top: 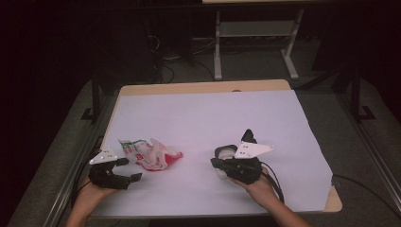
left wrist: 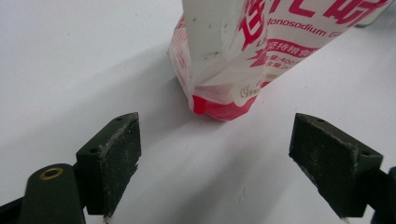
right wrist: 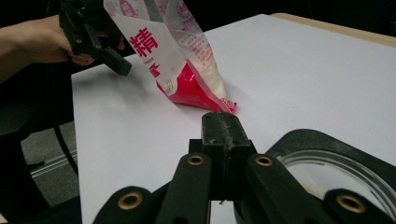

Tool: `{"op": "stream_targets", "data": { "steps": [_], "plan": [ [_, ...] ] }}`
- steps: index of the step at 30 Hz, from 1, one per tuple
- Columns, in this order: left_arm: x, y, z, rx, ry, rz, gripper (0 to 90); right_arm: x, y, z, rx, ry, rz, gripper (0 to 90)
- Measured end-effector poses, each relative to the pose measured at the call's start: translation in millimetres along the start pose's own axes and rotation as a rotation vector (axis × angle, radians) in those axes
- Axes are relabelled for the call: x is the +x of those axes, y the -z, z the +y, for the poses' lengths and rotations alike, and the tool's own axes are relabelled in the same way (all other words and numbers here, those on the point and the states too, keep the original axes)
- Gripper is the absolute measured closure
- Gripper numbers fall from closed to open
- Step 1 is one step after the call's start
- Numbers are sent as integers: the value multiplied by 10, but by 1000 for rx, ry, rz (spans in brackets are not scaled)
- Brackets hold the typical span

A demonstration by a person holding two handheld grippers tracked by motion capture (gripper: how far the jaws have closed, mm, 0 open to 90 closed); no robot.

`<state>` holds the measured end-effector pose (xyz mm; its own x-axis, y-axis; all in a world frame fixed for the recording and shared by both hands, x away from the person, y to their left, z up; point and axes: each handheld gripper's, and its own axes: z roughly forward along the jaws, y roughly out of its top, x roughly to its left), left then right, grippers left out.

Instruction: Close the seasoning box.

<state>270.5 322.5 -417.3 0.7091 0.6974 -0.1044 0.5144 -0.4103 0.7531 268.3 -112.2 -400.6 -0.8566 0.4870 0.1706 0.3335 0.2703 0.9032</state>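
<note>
Here, a crumpled red-and-white seasoning pouch (top: 150,154) printed with red Chinese characters and the word "Monosodium", lying on the white sheet (top: 208,118) that covers the table (top: 198,87), toward the near left part. White granules visible through the clear part of the pouch in the right gripper view (right wrist: 187,65), red bottom corner resting on the sheet. Just left of it, the left hand-held gripper (top: 128,169), jaws spread wide with nothing between them; pads apart from the pouch, which stands a little beyond them in the left gripper view (left wrist: 224,60). Held from below by a hand (top: 92,191) at the near left edge of the table. Well apart to the right, the right hand-held gripper (top: 218,163), jaws pressed fully together, gripping nothing that can be made out. Right beside its closed jaws, a round glass container (right wrist: 336,175) in a black rim, with white contents (top: 226,153). Beyond the table, grey floor and a white metal frame (top: 255,38).
</note>
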Motion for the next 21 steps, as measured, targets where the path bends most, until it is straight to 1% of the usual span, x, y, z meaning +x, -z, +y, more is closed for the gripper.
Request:
{"op": "stream_targets", "data": {
  "steps": [3, 4, 5, 6, 8, 9, 10, 12, 14, 15, 18, 19, 21],
  "plan": [
    [-1, 6, 4, -16, 7, 3, 164, -16, 83, -32, 8, 1, -8, 899],
    [-3, 6, 4, -19, 18, -3, 161, -23, 114, -42, 2, -3, -8, 899],
    [-8, 2, 3, -20, 20, -4, 161, -28, 140, -49, 0, -2, -7, 899],
    [-9, 4, 1, -15, 14, 2, 161, -33, 167, -53, 2, 2, -9, 899],
    [-22, 16, -7, -18, 14, 0, 161, -47, 226, -64, -7, -5, -2, 899],
    [-37, 20, -19, -21, 17, 0, 161, -52, 262, -76, -8, 2, -5, 899],
    [-45, 27, -35, -19, 10, 3, 161, -64, 301, -93, -20, 8, -2, 899],
    [-74, 32, -72, -28, 13, 16, 161, -98, 378, -120, -25, 7, 11, 899],
    [-86, 41, -100, -39, 17, 13, 161, -126, 458, -142, -30, 6, 13, 899],
    [-92, 42, -119, -45, 25, 8, 161, -141, 494, -154, -35, 6, 12, 899],
    [-102, 44, -155, -43, 20, 15, 161, -184, 596, -203, -35, -4, -1, 899],
    [-102, 41, -165, -40, 25, 12, 162, -205, 627, -223, -36, -8, -5, 899],
    [-92, 29, -179, -31, 20, 13, 161, -247, 688, -265, -36, -21, 2, 899]
  ]
}}
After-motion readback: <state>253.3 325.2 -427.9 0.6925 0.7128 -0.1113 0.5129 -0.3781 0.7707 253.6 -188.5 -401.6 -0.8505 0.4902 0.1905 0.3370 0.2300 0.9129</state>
